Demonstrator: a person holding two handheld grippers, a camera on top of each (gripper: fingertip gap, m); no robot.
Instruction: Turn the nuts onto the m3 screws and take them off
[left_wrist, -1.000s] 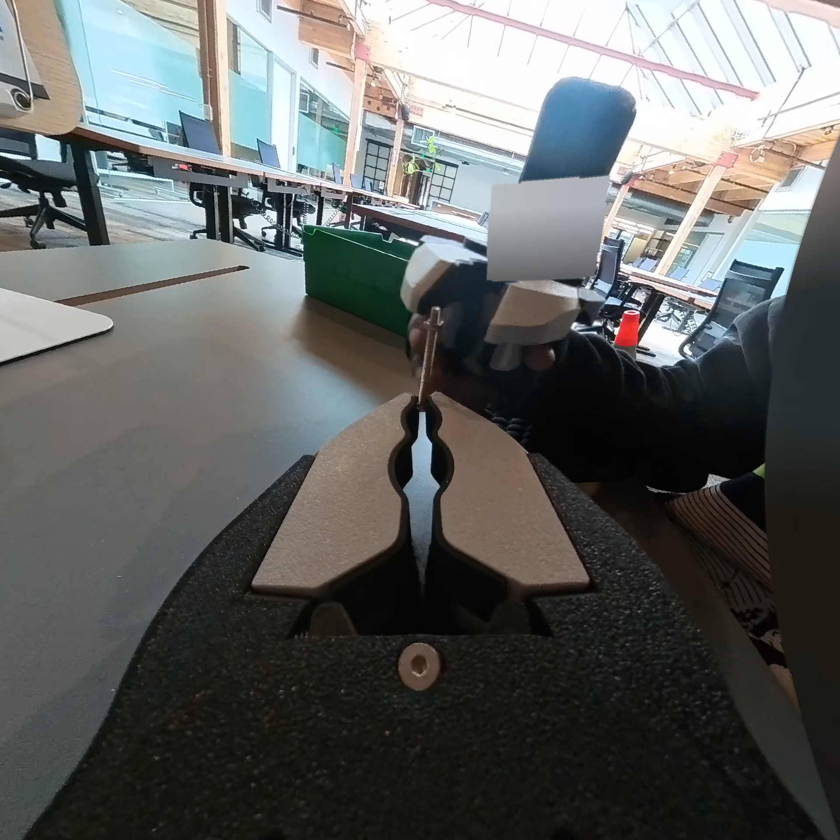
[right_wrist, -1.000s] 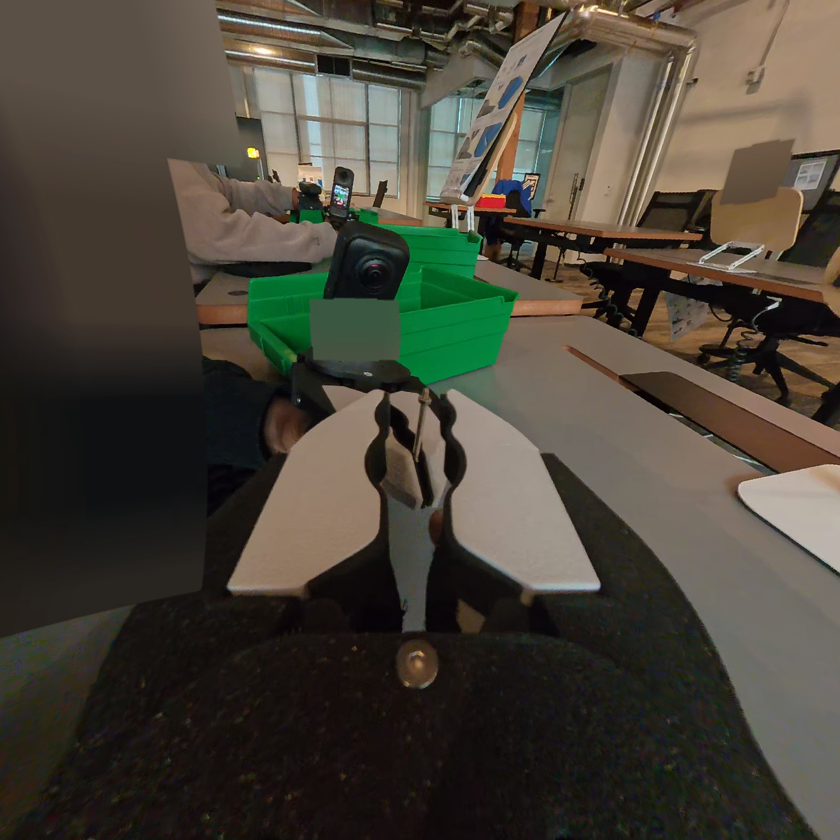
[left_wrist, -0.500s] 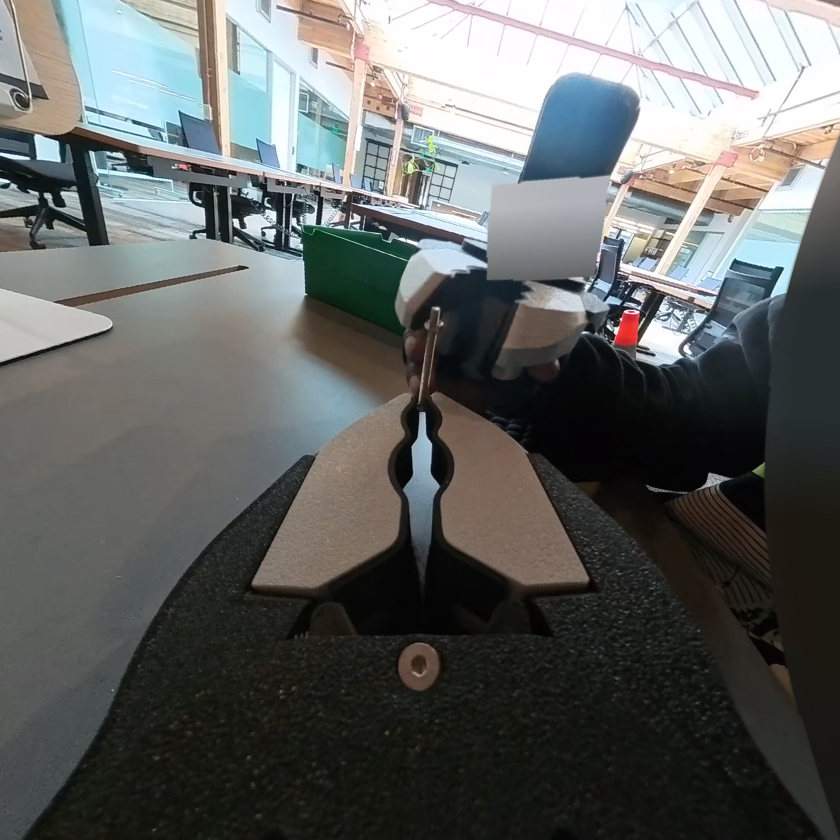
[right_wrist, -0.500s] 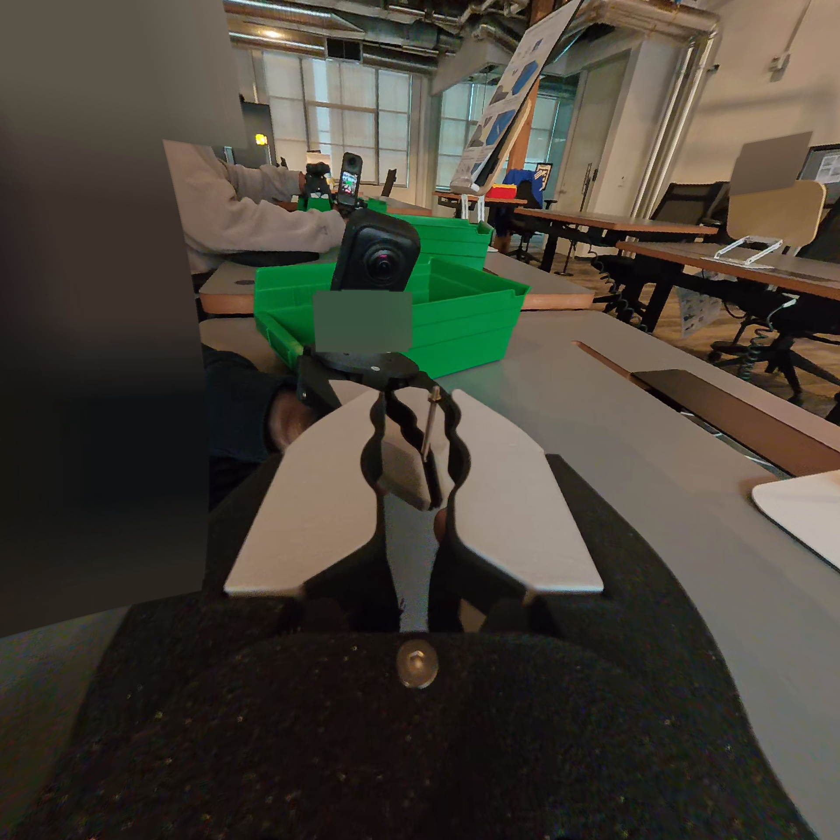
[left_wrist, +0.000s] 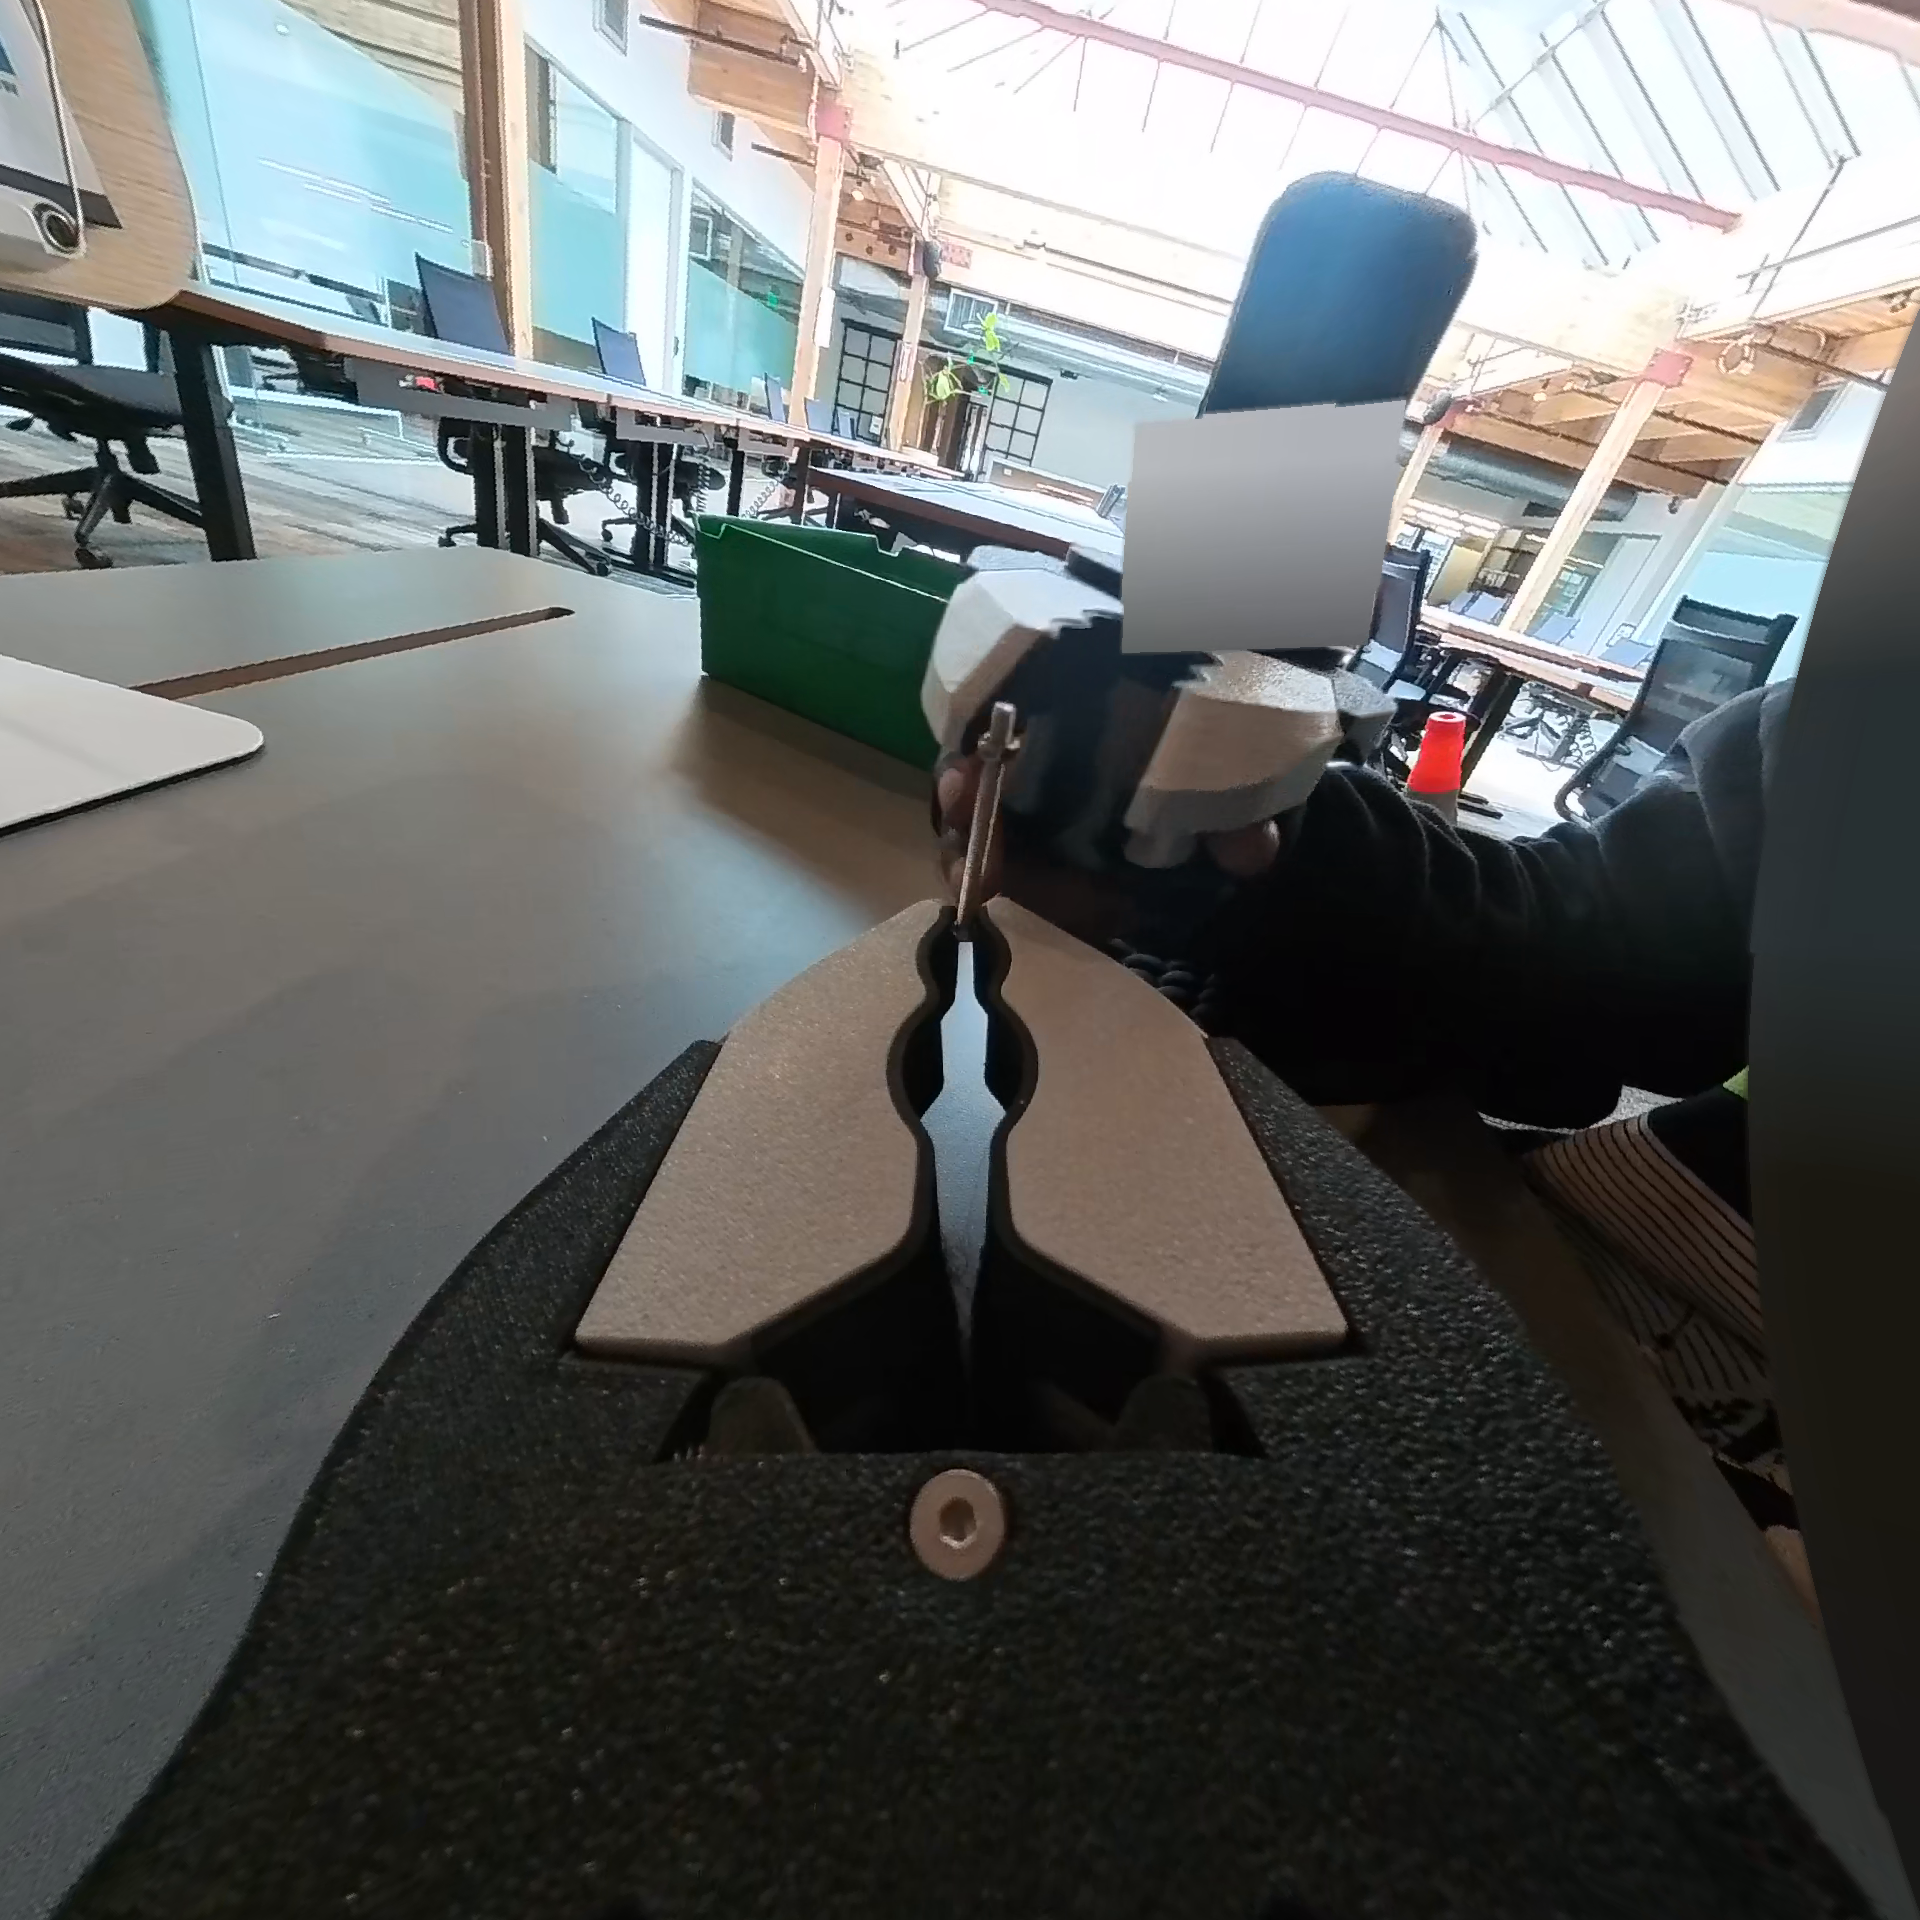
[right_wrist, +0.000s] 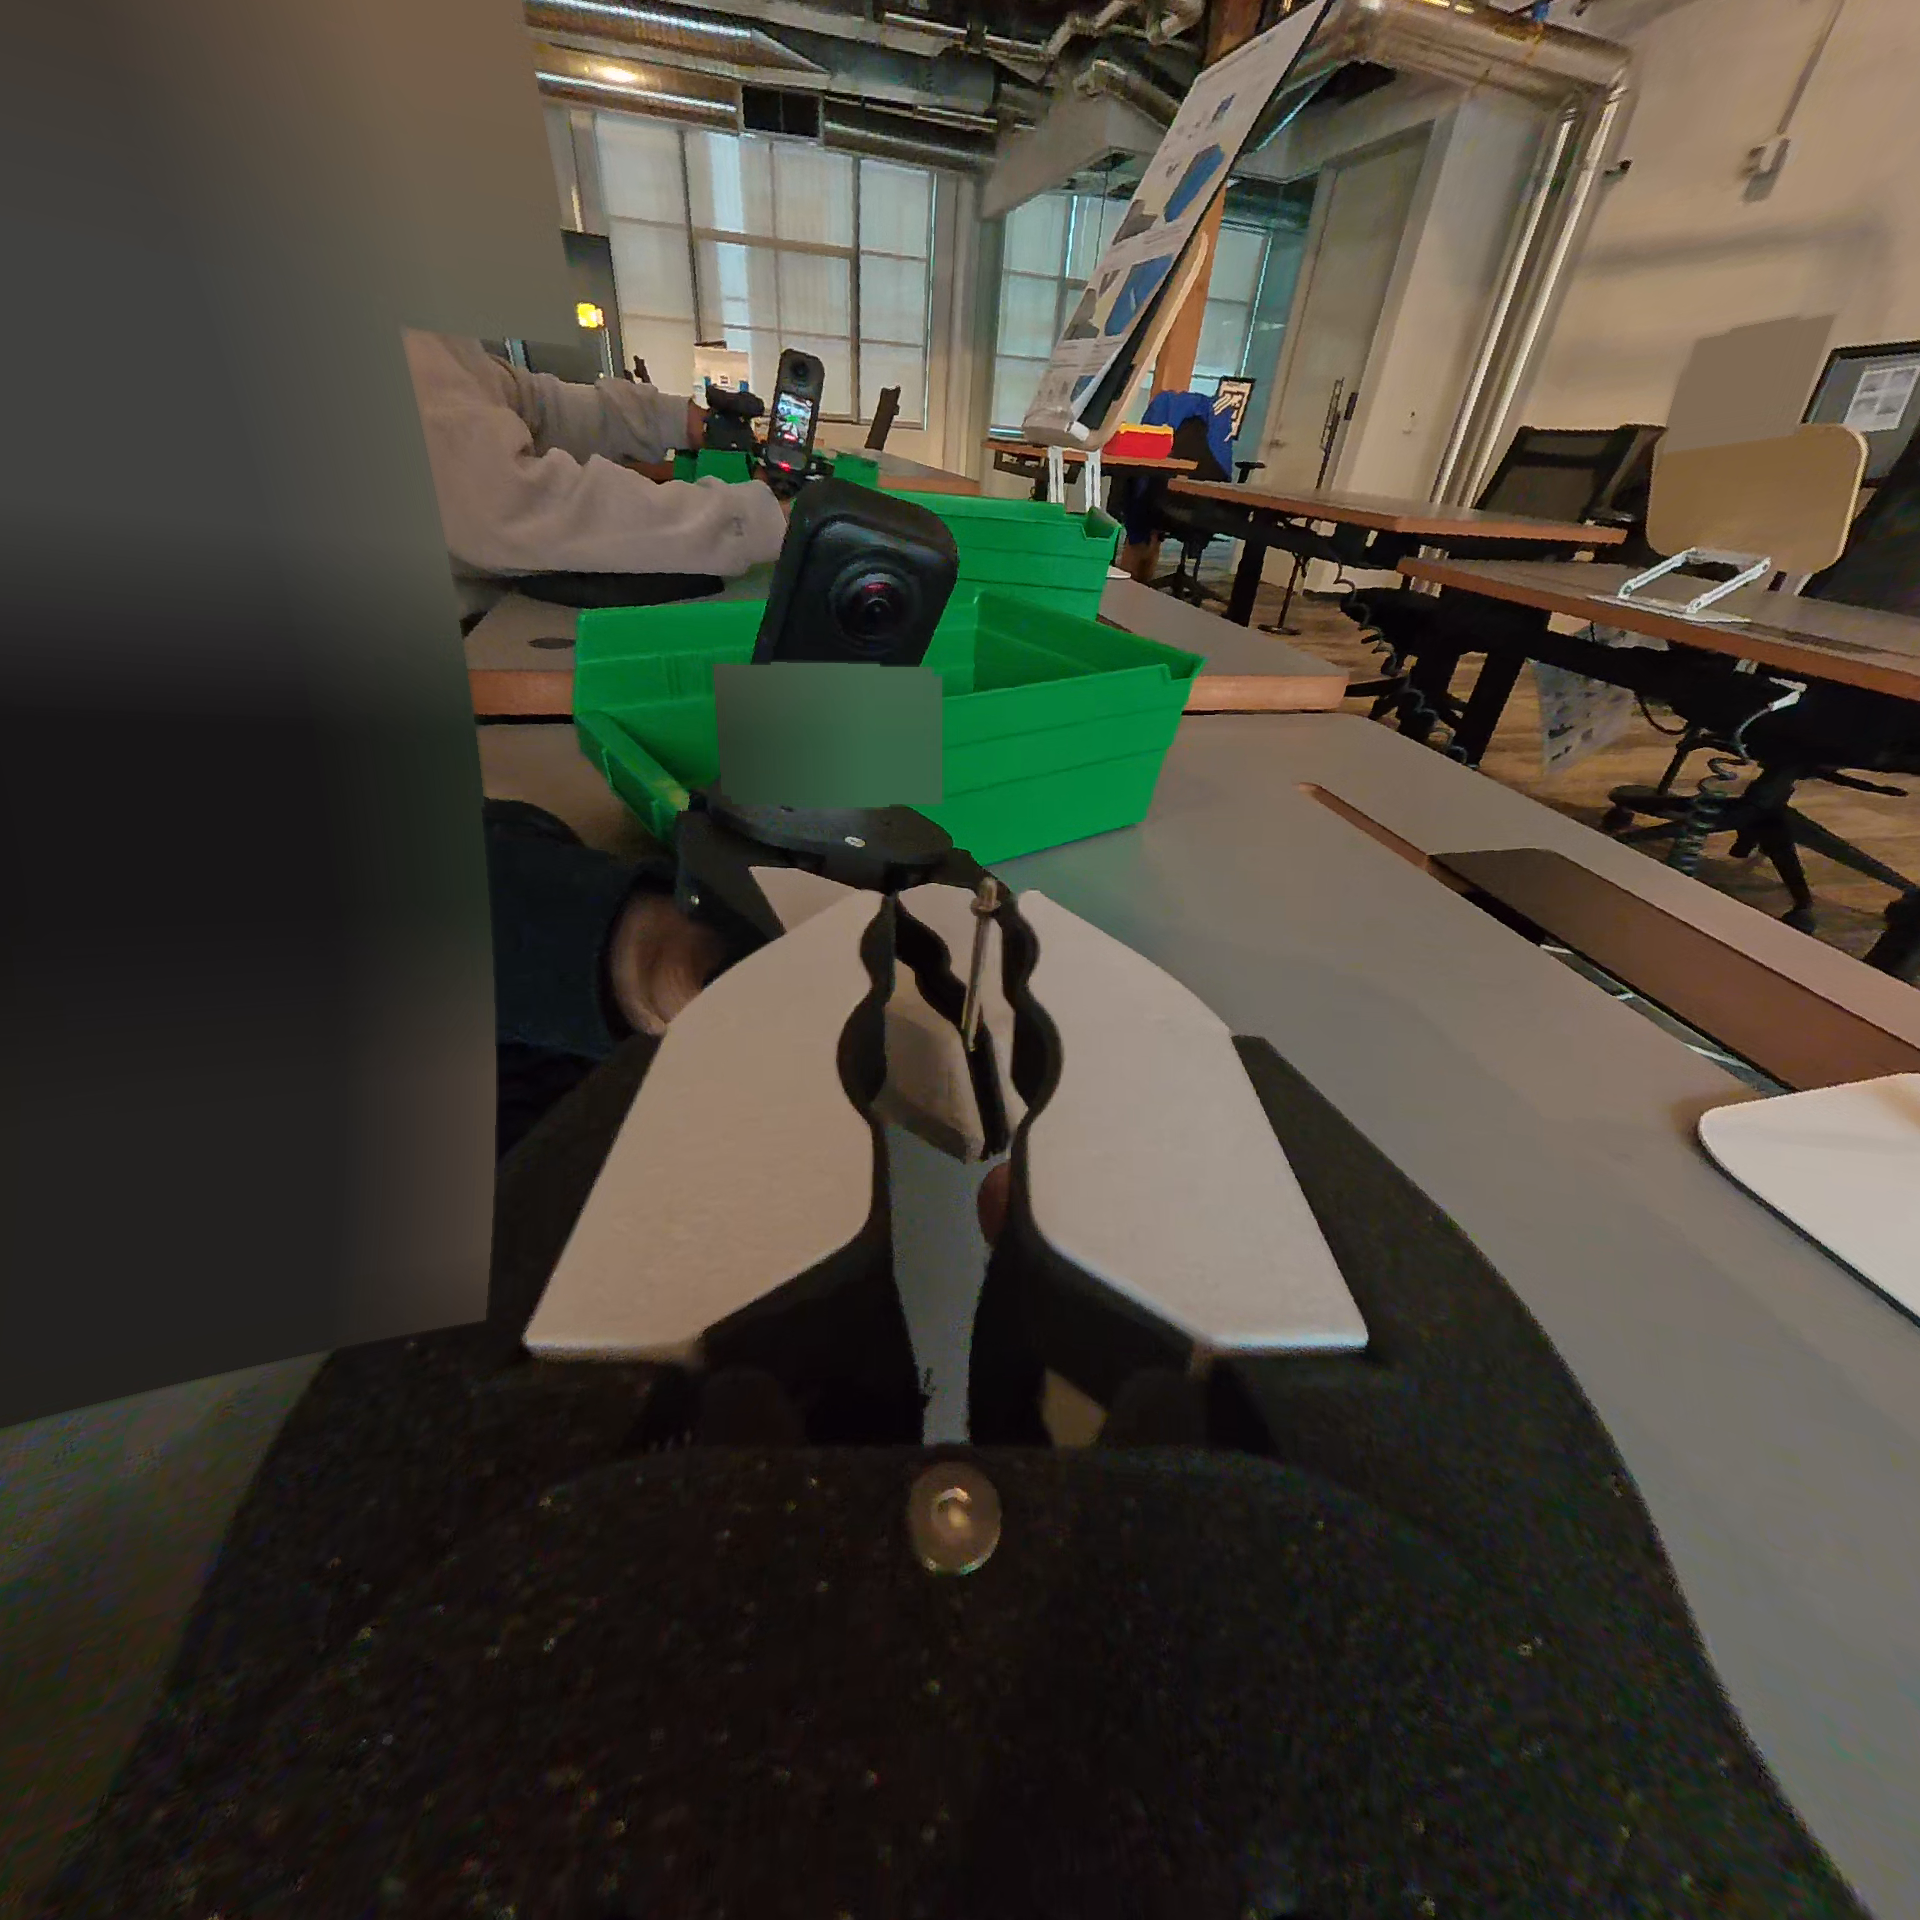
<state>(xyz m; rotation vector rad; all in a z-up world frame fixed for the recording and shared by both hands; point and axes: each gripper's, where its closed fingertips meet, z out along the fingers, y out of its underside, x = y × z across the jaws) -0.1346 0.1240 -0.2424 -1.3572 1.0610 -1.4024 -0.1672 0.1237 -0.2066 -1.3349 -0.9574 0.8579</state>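
Pinched between the tips of the left gripper (left_wrist: 971, 925), a thin metal screw (left_wrist: 985, 821) stands nearly upright, its lower end clamped where the two grey fingers press together and a small nut (left_wrist: 1000, 743) sitting near its top. Opposite it, the right gripper (right_wrist: 951, 935) is spread a little, and the screw (right_wrist: 977, 977) rises in the gap close to the right-hand finger; whether that finger touches the nut cannot be made out. A green bin (right_wrist: 1049, 717) stands on the grey table (right_wrist: 1299, 935) beyond both tools, with a second green bin (right_wrist: 1029, 540) behind it on the next desk. From the right wrist view the near bin's inner walls and a divider show, but its floor is hidden by the left gripper's camera and a blurred patch, so its contents cannot be told. From the left wrist view only the bin's outer wall (left_wrist: 810, 634) is seen, and nothing inside. That view alone shows the dark sleeve (left_wrist: 1455, 935) holding the right gripper and a small orange cone (left_wrist: 1439, 753) far off. Only the right wrist view shows another person's pale sleeve (right_wrist: 582, 499) at the neighbouring desk. A white pad (left_wrist: 94, 738) lies cut off at the table's edge in both views.
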